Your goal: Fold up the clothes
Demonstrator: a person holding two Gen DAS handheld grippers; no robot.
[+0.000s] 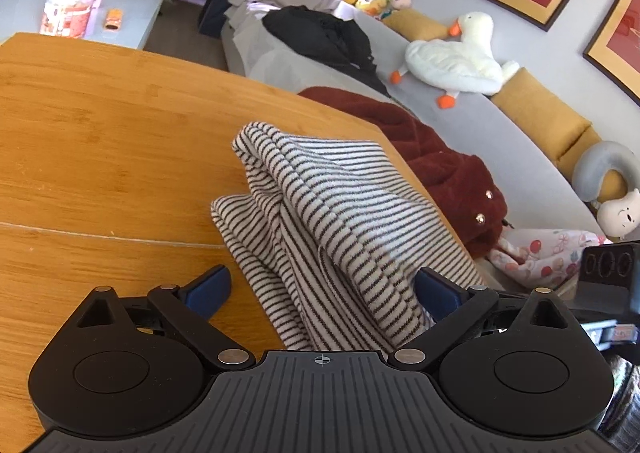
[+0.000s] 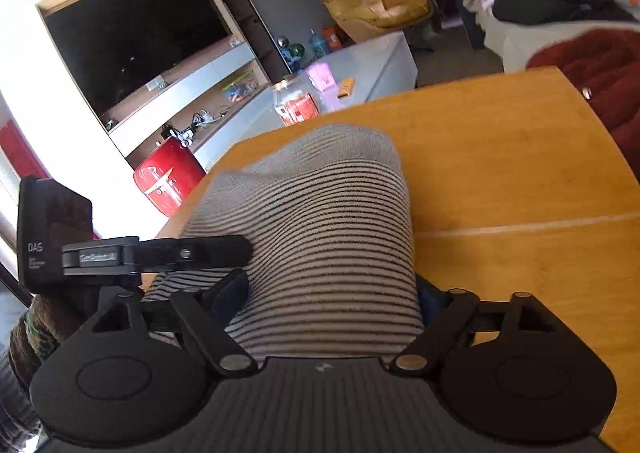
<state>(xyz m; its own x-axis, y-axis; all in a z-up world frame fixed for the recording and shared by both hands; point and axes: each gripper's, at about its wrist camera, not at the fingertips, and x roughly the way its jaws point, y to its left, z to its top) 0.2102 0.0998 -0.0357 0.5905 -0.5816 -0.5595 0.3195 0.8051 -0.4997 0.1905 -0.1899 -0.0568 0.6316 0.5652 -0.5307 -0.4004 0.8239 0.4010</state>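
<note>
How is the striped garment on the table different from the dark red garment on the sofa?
The striped garment is thin knit with black and white stripes; the dark red garment is plain and fluffy, with metal snaps. The striped garment lies bunched on the wooden table, between the open fingers of the left gripper; the dark red garment lies on the grey sofa, untouched. Neither is neatly folded.

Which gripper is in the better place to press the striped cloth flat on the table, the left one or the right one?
Probably the right gripper: the striped garment fills its open jaws and lies straight ahead on the wooden table. The left gripper is open too, but the cloth runs off toward its right finger.
</note>
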